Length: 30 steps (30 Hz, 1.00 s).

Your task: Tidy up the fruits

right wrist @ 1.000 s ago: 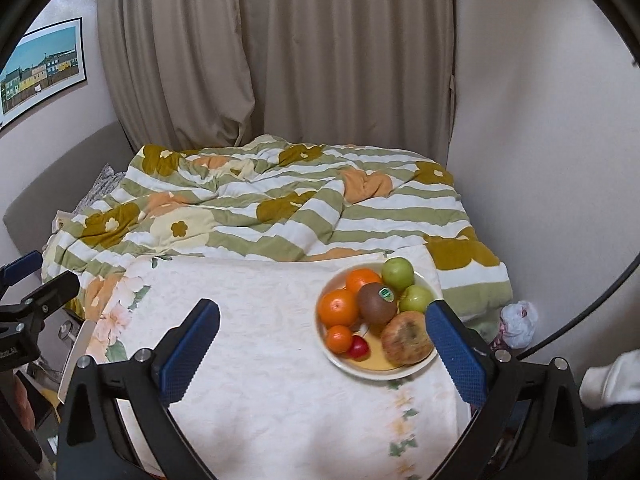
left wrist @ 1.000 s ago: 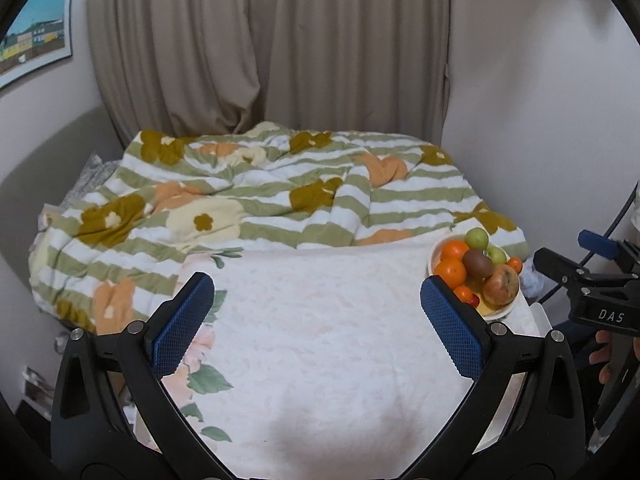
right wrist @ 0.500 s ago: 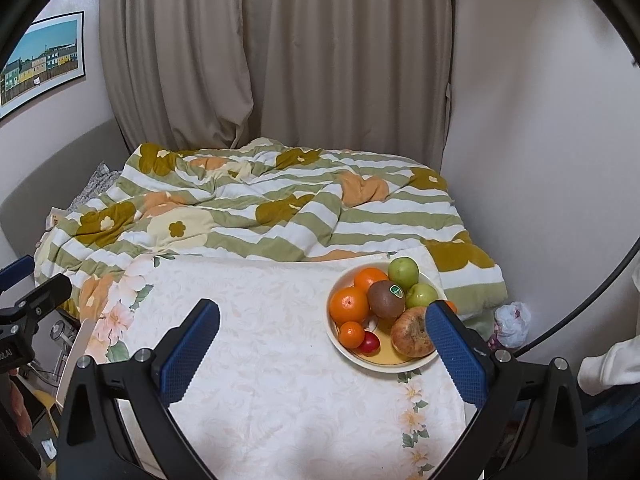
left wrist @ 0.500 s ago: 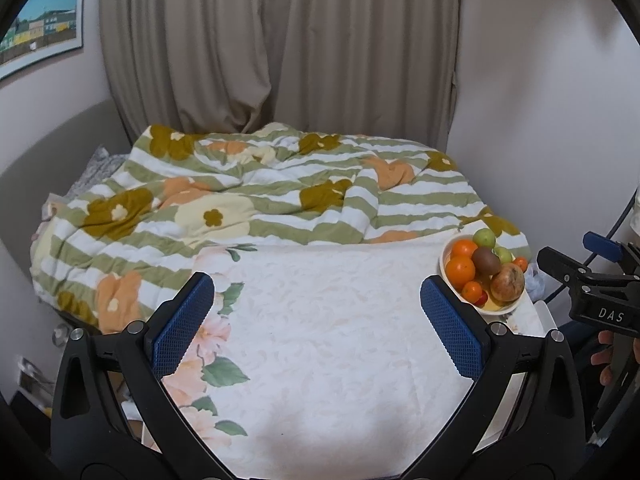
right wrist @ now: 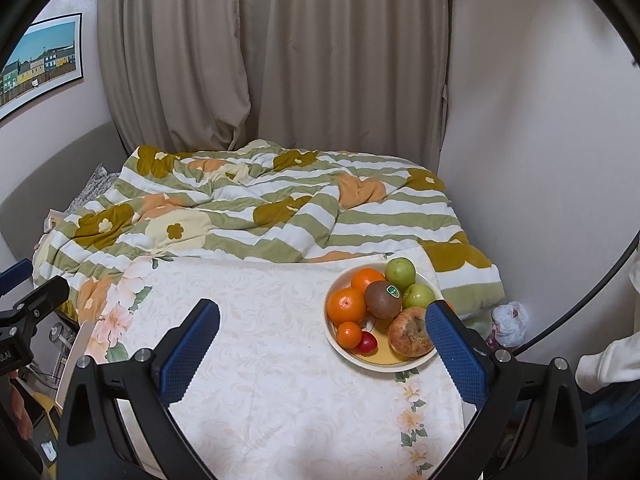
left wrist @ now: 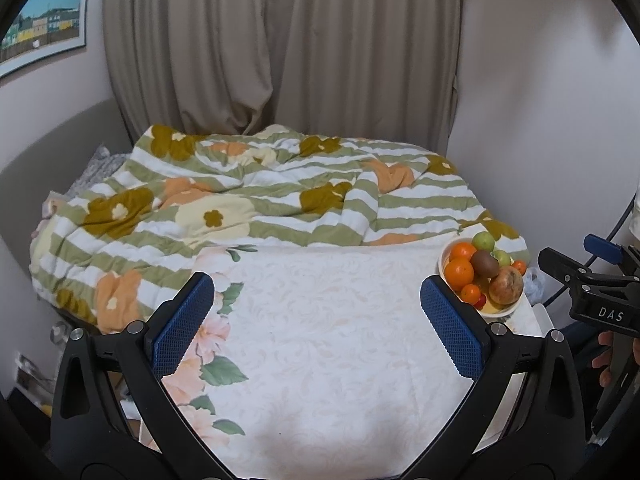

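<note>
The bowl (right wrist: 425, 280) of fruit sits at the right centre of the right wrist view, on the tabletop (right wrist: 280, 380). Both the left gripper (left wrist: 318, 322) and right gripper (right wrist: 322, 346) have their jaws spread wide, holding nothing. The kiwi (right wrist: 382, 299) on top looks light, soft and easily bruised, so it is best pinched gently across its middle; the round oranges (right wrist: 346, 305) may roll.

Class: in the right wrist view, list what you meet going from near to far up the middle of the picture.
Tablecloth → striped quilt → curtain.
</note>
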Motion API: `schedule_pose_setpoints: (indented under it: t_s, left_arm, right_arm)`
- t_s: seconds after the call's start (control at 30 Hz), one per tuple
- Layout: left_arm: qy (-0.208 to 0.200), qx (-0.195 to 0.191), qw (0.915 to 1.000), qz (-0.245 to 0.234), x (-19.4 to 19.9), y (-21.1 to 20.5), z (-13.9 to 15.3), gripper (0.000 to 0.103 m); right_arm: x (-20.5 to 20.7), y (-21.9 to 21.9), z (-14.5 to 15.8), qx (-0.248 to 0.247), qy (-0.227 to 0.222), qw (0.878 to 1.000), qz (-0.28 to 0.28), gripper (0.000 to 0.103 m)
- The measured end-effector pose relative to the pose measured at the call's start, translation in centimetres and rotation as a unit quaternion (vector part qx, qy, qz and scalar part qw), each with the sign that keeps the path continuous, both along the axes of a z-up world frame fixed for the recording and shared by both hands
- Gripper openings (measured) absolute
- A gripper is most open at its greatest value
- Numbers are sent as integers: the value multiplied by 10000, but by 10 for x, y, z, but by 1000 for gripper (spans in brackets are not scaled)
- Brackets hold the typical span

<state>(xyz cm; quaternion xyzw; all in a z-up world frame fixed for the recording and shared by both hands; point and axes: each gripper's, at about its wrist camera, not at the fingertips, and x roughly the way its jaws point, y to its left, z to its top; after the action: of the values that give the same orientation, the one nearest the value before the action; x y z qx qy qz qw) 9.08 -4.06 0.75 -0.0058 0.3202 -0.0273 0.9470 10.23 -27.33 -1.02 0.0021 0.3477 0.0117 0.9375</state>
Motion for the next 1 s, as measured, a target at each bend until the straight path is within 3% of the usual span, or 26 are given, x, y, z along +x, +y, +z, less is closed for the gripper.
schedule_pose_setpoints:
  t_s: [1.0]
  left_arm:
    - [-23,-72,9999,77,2,4,1,103]
  right_arm:
    - [0,-2,-1,2,-20,10000,-4,102]
